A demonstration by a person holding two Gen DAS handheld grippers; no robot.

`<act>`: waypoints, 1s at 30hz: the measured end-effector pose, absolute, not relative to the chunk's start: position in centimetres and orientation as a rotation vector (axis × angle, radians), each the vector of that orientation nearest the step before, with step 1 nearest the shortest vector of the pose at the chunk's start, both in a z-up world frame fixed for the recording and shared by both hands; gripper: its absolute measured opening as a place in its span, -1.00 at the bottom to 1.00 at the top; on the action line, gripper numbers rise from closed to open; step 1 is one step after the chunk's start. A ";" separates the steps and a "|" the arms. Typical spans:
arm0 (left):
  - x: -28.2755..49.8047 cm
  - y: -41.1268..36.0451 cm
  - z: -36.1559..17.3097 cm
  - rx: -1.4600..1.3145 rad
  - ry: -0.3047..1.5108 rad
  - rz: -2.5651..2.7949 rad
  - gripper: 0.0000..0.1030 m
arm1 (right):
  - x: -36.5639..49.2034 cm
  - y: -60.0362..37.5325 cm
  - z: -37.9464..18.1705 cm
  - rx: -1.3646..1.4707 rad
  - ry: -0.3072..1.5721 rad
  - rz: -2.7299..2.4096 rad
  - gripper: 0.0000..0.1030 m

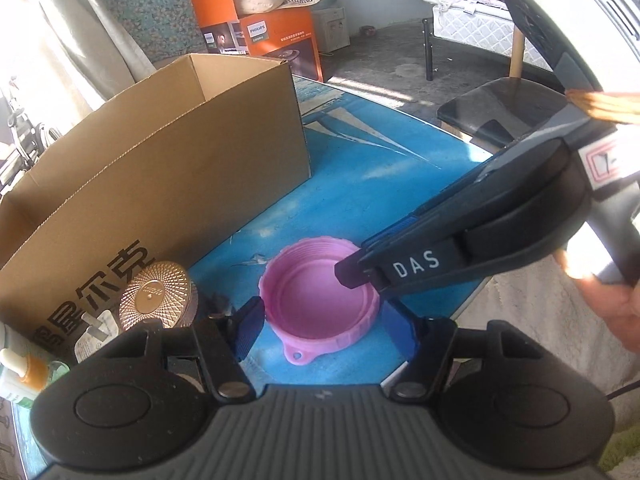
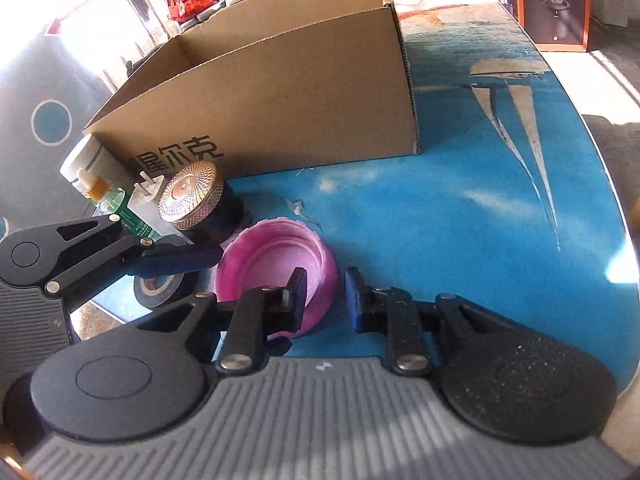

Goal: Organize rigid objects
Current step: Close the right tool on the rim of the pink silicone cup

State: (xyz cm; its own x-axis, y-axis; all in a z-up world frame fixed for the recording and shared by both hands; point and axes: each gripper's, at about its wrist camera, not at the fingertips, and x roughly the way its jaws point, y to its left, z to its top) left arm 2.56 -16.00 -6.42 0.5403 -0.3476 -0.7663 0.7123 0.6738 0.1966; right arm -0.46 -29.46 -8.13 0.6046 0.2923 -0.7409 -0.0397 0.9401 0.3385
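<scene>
**Two grippers meet on one pink lid**

The pink lid [image 1: 316,292] lies open side up on the blue worktop [image 1: 380,184]. It sits close to the worktop's near edge, in front of the long wall of the open cardboard box [image 1: 180,168] and just right of a gold-capped jar [image 1: 154,292].

The right gripper [image 2: 326,300] comes steeply down on the lid's rim. One of its fingers [image 2: 298,300] is inside the lid and the other outside, drawn nearly together so that they pinch the thin side wall. A rim hold suits a shallow, wide piece that is hard to span.

The left gripper [image 1: 326,330] stands with its fingers spread on either side of the lid's body. One finger is touching or just beside the wall nearest the jar, and the other is a little apart from the opposite wall. No squeeze shows, so it probably serves to steady the lid or keep it from sliding.

The box stands open and near, which makes it the likely destination. The jar, the small bottles and the roll of black tape [image 2: 156,294] wait crowded at the box's near corner.
</scene>
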 end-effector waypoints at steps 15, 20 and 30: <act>4.2 -17.9 -7.7 0.552 0.799 -0.660 0.39 | -1.3 -30.7 -8.6 0.336 0.861 0.194 -0.62; 3.9 -18.3 -7.7 0.564 0.784 -0.657 0.38 | -1.5 -30.8 -8.7 0.345 0.857 0.195 -0.62; 2.0 -18.1 -6.3 0.567 0.727 -0.662 0.38 | -3.0 -30.4 -7.6 0.341 0.832 0.183 -0.63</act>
State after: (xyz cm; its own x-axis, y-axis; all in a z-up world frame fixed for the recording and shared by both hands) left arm 2.05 -18.13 -6.34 0.5662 -0.3435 -0.7493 0.7134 0.6595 0.2368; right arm -2.96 -30.43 -7.62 0.6619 0.2908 -0.6909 -0.0266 0.9302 0.3661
